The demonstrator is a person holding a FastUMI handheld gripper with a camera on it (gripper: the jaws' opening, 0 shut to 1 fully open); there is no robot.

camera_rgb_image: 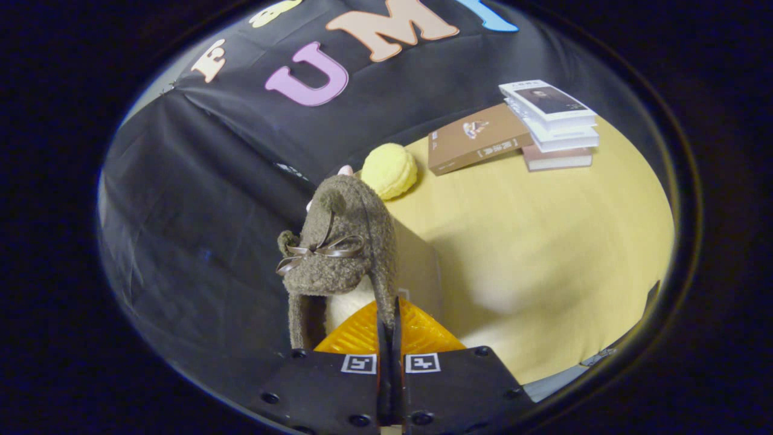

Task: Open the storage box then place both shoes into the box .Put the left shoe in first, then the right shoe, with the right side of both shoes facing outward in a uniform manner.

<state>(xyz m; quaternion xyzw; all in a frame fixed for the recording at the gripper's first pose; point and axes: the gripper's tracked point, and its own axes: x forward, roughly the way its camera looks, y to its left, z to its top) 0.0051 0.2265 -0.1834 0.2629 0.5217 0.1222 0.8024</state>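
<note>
A fuzzy brown-grey shoe (341, 241) with a dark ribbon bow hangs upright just ahead of my fingers, toe pointing away, its pale lining showing at the heel. My gripper (388, 314) is shut on the shoe's heel rim, the two orange fingers (416, 332) pressed together on the thin edge. The shoe is lifted over the yellow tabletop (543, 241), close to the black cloth wall. A tan flat surface (416, 266) shows right behind the shoe; I cannot tell whether it is the storage box.
A yellow fuzzy ball (389, 170) lies beyond the shoe by the wall. Farther right, a brown book (477, 139) lies flat next to a stack of three books (552, 124). The table's near edge curves at the lower right.
</note>
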